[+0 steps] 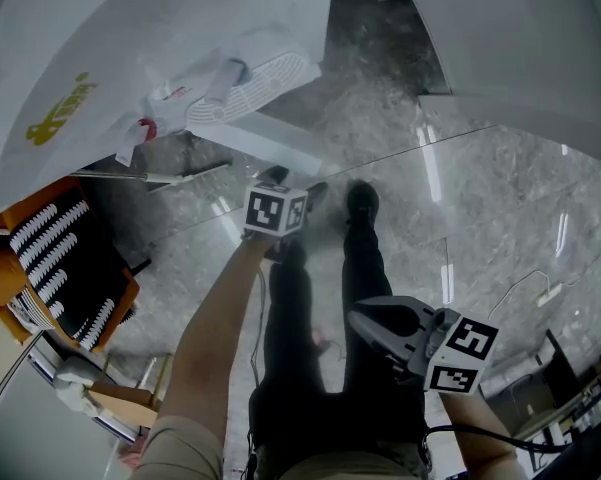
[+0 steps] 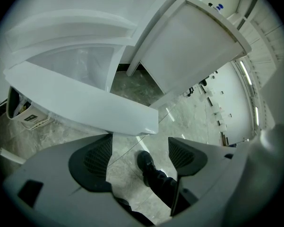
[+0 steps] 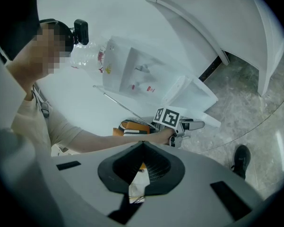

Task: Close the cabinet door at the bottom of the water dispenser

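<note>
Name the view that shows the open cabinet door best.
Left gripper view: the cabinet door looms large and close, swung open. The head view shows it only as a narrow strip from above. The right gripper view shows it small and far off.

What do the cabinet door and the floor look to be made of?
Cabinet door: looks like white plastic or painted sheet, smooth, with a soft sheen along its edge. Floor: seems to be polished stone or stone-look tile, with grey veining, thin joint lines and sharp light reflections.

White cabinet door (image 2: 85,110), grey marbled floor (image 1: 480,198), black shoe (image 1: 362,203), orange thing (image 1: 60,258) with white dashes on black.
</note>
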The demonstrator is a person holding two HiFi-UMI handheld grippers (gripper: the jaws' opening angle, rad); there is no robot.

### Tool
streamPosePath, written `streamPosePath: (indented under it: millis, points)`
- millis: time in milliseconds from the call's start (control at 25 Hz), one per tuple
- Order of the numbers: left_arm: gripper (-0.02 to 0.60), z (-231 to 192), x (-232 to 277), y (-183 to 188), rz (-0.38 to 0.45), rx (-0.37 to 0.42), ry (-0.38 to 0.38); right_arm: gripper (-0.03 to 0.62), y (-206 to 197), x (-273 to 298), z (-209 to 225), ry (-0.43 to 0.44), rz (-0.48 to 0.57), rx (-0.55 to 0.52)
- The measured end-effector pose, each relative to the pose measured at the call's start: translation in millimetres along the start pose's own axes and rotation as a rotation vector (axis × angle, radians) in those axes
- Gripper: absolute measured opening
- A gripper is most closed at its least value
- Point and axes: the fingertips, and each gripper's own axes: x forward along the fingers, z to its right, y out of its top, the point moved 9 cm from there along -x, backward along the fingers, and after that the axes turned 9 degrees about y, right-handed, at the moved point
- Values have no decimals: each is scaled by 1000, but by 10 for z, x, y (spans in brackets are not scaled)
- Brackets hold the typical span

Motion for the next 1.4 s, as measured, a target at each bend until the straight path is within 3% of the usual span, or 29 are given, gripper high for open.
streamPosePath:
  millis: [800, 1400]
  points:
    - [341, 58, 185, 534, 46, 84, 49, 12, 157, -147, 147, -7, 22, -5]
    - [341, -144, 291, 952, 83, 126, 142, 12, 168, -261, 255, -21, 28, 14]
